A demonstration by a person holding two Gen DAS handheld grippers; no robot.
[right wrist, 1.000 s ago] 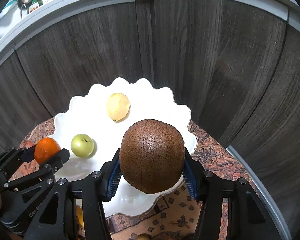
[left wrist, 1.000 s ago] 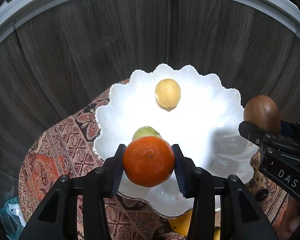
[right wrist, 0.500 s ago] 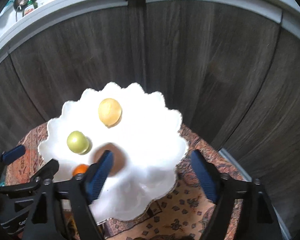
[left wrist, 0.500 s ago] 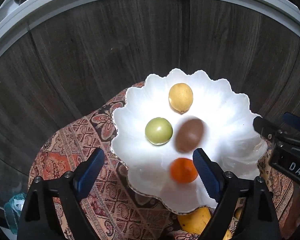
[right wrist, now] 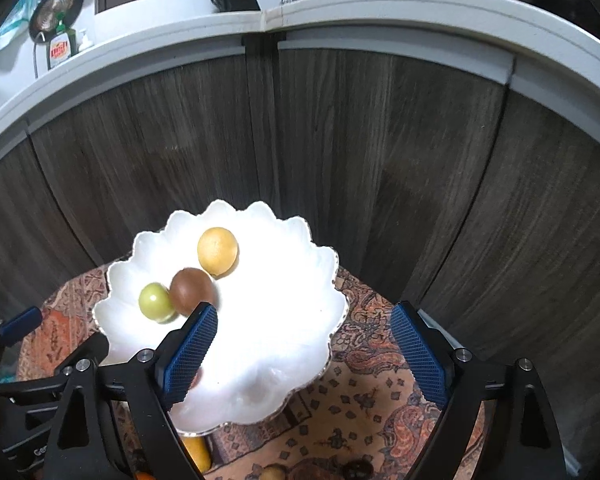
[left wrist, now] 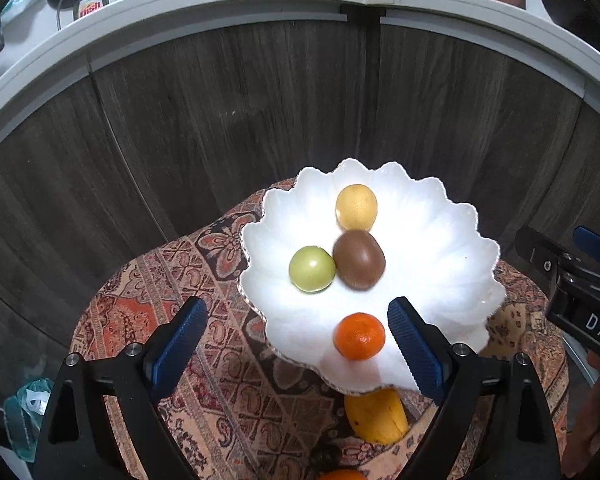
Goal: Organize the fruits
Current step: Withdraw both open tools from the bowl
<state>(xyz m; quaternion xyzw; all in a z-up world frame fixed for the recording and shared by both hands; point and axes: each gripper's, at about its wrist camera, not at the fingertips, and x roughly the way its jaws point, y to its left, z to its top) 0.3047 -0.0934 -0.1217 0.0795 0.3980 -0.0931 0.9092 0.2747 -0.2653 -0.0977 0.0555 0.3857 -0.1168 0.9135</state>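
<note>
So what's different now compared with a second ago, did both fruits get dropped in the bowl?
Yes. The left gripper let go of the orange and the right gripper let go of the kiwi; both now lie in the white bowl, the kiwi against the green apple. Both grippers opened and pulled back. The lemon and apple stayed put.

The right gripper [right wrist: 303, 344] is spread wide and empty above a white scalloped bowl [right wrist: 284, 344] at centre-left. In the bowl's upper left, a kiwi [right wrist: 191, 290] touches a green apple [right wrist: 155, 302] and a lemon [right wrist: 217, 251].
</note>
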